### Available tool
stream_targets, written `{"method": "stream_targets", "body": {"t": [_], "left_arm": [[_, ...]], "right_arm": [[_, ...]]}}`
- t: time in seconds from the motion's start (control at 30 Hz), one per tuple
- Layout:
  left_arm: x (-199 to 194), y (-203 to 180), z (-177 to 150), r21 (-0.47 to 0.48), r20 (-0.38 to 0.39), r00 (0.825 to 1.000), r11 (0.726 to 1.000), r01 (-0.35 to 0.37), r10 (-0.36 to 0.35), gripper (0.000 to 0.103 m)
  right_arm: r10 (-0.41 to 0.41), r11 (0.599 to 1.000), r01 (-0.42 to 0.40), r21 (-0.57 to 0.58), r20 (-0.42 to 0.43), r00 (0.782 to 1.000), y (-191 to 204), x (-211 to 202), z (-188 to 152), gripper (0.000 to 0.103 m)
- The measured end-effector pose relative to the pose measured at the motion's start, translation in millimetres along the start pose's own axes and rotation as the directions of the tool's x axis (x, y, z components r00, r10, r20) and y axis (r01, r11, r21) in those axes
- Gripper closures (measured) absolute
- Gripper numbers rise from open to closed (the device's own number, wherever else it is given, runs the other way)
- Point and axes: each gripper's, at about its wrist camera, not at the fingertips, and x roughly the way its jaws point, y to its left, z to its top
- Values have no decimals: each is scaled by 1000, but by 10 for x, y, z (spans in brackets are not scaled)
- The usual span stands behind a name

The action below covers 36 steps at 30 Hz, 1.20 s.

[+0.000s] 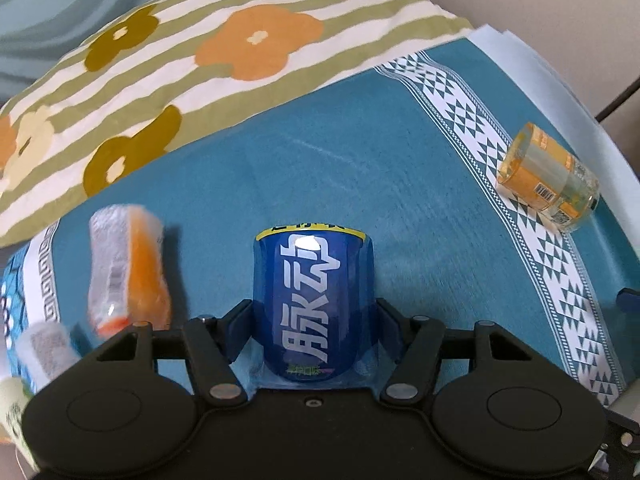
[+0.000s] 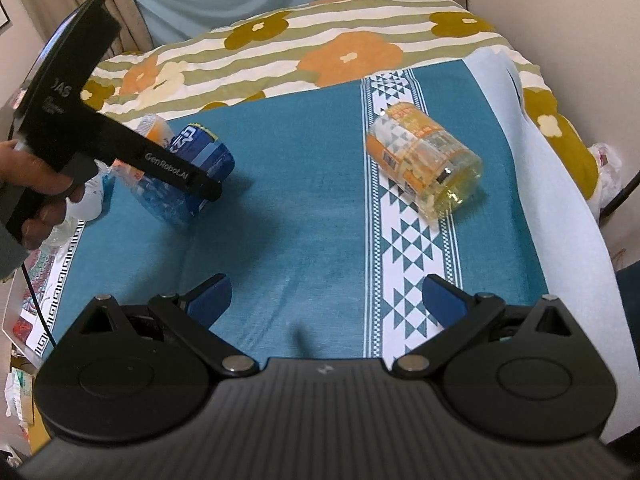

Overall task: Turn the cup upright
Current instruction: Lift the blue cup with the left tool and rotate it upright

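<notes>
A blue plastic cup [image 1: 312, 304] with white characters sits between the fingers of my left gripper [image 1: 314, 320], which is shut on it; the yellow-rimmed end points away from the camera. In the right wrist view the same cup [image 2: 202, 160] lies tilted on its side on the teal cloth, held by the left gripper [image 2: 208, 188]. A clear yellow-and-orange cup [image 2: 424, 164] lies on its side on the white patterned stripe; it also shows at the right of the left wrist view [image 1: 548, 180]. My right gripper [image 2: 326, 300] is open and empty, low over the cloth.
A teal cloth [image 2: 304, 216] with a white triangle stripe covers the table. A floral striped cover [image 2: 320, 44] lies at the back. An orange-and-white wrapped packet [image 1: 128, 272] stands just left of the blue cup. Clutter lies off the left table edge [image 2: 24, 320].
</notes>
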Motion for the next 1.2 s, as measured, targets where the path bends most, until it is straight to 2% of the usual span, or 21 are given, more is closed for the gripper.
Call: {"method": "stream_targets", "body": {"t": [0.2, 0.33, 0.67, 0.8, 0.9, 1.2], "left_arm": [[-286, 100, -250, -99, 49, 999, 995, 0, 5, 35], [-452, 162, -480, -191, 66, 998, 981, 33, -21, 35], [-530, 139, -1077, -315, 45, 998, 947, 61, -49, 35], [-468, 76, -1220, -312, 50, 999, 950, 31, -16, 35], [-385, 98, -1280, -334, 53, 998, 942, 36, -19, 35], [-215, 125, -1280, -333, 58, 998, 943, 25, -7, 35]], "right_arm": [[9, 1000, -8, -27, 15, 1000, 105, -89, 32, 0], [19, 999, -18, -44, 24, 1000, 178, -168, 44, 0], [51, 993, -50, -108, 5, 999, 425, -242, -94, 0], [57, 992, -57, -112, -4, 998, 498, -249, -162, 0], [55, 992, -56, -117, -11, 998, 535, -236, -219, 0], [36, 992, -40, -119, -36, 999, 573, -200, -336, 0]]}}
